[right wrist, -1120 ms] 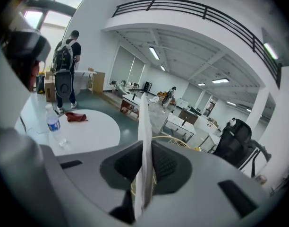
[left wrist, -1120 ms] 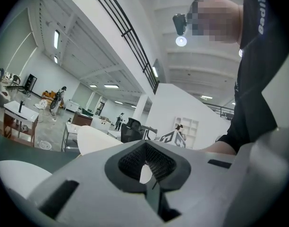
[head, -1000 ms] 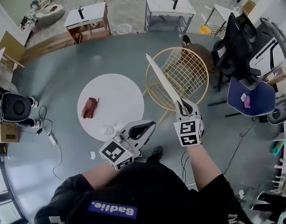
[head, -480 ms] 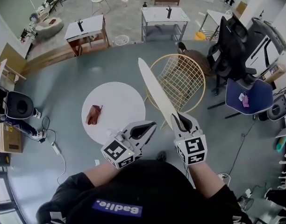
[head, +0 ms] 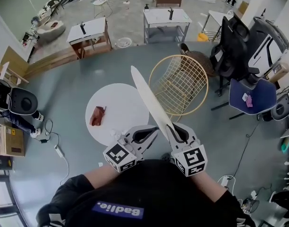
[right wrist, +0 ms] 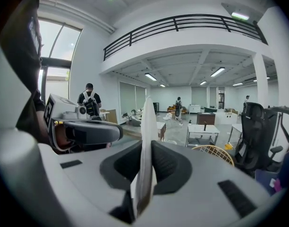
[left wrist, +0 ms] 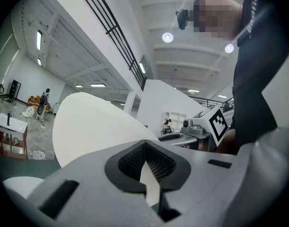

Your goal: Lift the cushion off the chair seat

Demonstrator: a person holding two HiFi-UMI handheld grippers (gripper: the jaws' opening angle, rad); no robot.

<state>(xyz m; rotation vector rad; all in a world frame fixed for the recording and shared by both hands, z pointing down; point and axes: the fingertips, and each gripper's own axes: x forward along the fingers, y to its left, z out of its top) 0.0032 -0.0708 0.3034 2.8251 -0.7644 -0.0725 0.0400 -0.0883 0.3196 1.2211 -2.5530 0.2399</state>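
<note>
A thin white round cushion (head: 147, 98) hangs in the air, seen edge-on, left of the gold wire chair (head: 181, 83) and apart from it. My right gripper (head: 174, 129) is shut on the cushion's near edge; in the right gripper view the cushion (right wrist: 147, 126) stands upright between the pads (right wrist: 165, 167). My left gripper (head: 151, 131) is just left of the cushion, shut, with nothing in it. In the left gripper view the cushion's flat face (left wrist: 92, 126) fills the space beyond the closed jaws. The chair's bare seat (right wrist: 215, 151) shows low on the right.
A white round table (head: 117, 109) with a reddish-brown object (head: 97, 116) stands left of the chair. A black office chair (head: 234, 41) and a blue chair (head: 253, 96) are to the right. Tables (head: 165, 17) line the back. Cables (head: 55, 148) lie on the floor.
My right gripper has carried the cushion left and back toward me, away from the wire chair, and the cushion now leans further left. The left gripper has barely shifted.
</note>
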